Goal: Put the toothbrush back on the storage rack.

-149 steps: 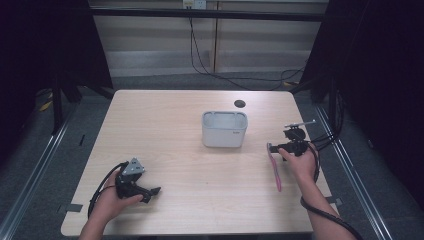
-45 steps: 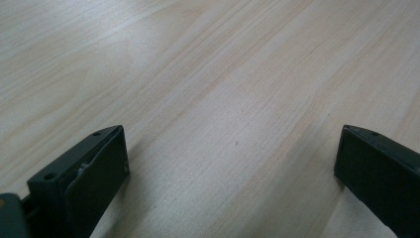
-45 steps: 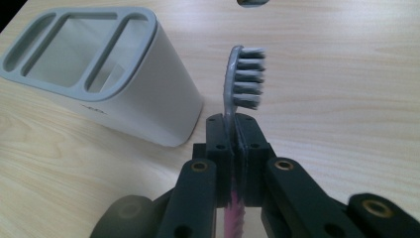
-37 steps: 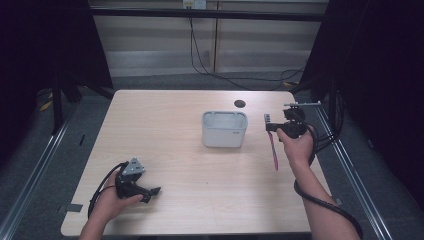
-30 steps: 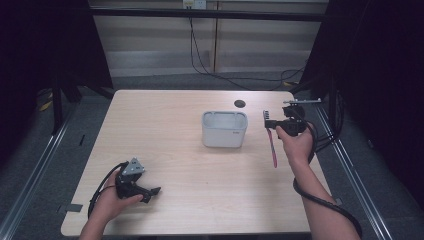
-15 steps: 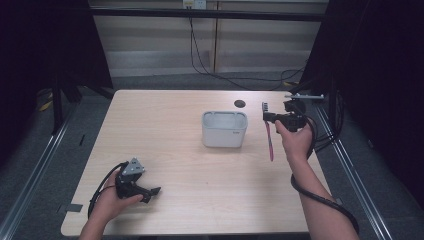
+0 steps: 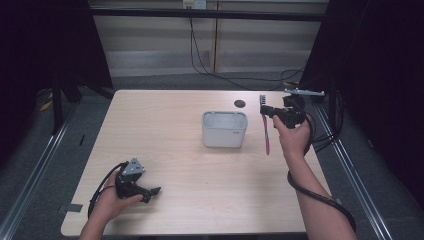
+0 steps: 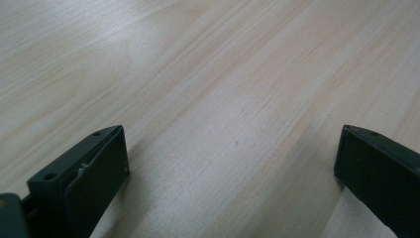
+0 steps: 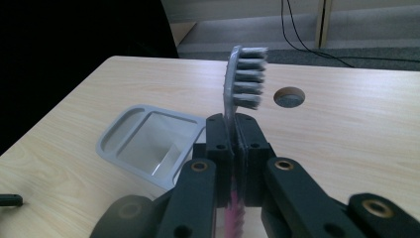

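Right gripper view: toothbrush point(image 9: 242, 79), grey bristled head, pink handle.

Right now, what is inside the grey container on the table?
The grey container looks empty in the part that shows in the right gripper view: only bare inner walls. The right gripper, its jaws shut on the toothbrush, covers its near corner, so that part is unknown.

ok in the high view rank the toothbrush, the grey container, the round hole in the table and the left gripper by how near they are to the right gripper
1. toothbrush: clamped in the right gripper, handle hanging down.
2. round hole: just to its left, farther back on the table.
3. grey container: mid-table, further left.
4. left gripper: at the near left corner.
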{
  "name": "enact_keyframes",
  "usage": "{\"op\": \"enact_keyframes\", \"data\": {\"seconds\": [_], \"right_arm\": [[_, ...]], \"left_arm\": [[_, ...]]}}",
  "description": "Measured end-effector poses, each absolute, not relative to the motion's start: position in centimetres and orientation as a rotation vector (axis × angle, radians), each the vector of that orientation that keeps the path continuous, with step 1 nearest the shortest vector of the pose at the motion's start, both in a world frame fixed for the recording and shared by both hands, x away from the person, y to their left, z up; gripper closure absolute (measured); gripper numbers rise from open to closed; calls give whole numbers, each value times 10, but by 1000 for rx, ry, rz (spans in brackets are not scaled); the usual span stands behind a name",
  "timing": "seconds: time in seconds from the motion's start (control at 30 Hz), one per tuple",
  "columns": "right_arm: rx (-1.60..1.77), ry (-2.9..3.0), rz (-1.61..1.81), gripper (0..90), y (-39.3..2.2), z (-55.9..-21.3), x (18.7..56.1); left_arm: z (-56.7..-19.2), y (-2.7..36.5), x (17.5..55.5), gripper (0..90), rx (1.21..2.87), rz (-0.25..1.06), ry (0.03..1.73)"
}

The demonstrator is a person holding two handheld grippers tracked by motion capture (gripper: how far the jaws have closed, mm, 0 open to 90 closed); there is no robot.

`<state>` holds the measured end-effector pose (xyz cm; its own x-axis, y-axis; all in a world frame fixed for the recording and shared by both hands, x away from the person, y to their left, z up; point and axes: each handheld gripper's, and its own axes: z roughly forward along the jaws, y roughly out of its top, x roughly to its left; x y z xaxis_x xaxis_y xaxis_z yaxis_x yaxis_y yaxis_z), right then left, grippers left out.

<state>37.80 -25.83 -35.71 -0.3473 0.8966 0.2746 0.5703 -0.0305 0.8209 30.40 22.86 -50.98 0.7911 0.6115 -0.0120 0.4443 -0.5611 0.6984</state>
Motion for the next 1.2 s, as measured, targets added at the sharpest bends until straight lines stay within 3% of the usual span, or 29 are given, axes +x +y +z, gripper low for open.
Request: {"op": "enact_keyframes", "data": {"seconds": [1.2], "right_arm": [[1382, 1789, 1426, 867, -241, -335, 387]], "left_arm": [[-510, 229, 304, 0, 2259, 298, 777]]}}
